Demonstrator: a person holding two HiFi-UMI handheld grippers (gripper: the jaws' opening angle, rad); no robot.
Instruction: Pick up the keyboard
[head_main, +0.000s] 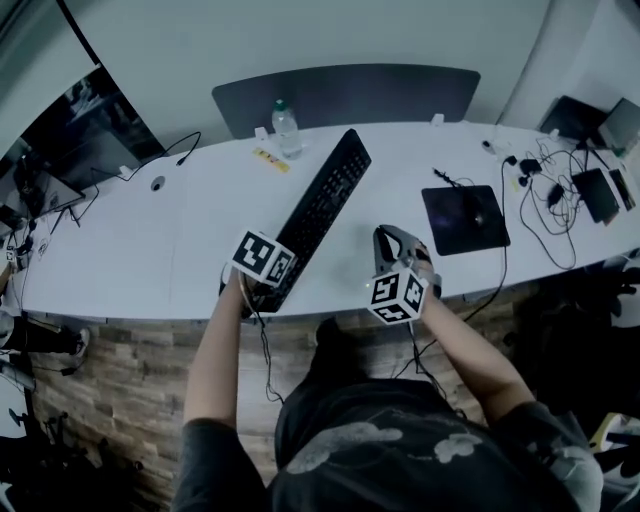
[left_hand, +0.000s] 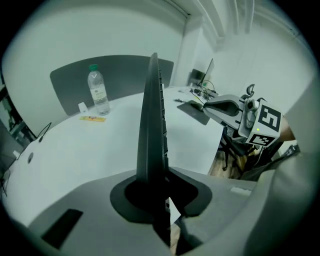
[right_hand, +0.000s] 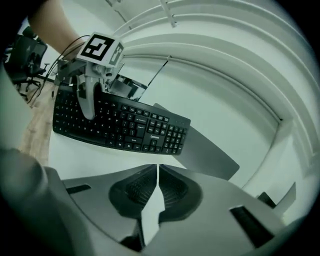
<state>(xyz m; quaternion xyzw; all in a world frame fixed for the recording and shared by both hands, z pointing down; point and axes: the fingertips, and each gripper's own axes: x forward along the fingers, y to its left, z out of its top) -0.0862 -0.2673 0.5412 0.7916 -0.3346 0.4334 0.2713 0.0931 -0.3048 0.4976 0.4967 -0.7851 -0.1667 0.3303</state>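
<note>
Left gripper (left_hand: 160, 192) clamps the near end of the black keyboard (head_main: 325, 205) over the white table (head_main: 200, 230). Right gripper (right_hand: 158, 175) hangs beside it, jaws pinched together, empty.

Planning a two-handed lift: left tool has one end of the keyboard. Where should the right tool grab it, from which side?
Probably the long edge near the numpad end of the keyboard, coming from the right tool's own side, jaws across its thickness. It's long, flat and thin, and the left tool clamps only the opposite end. The right tool is shut; open it first.
</note>
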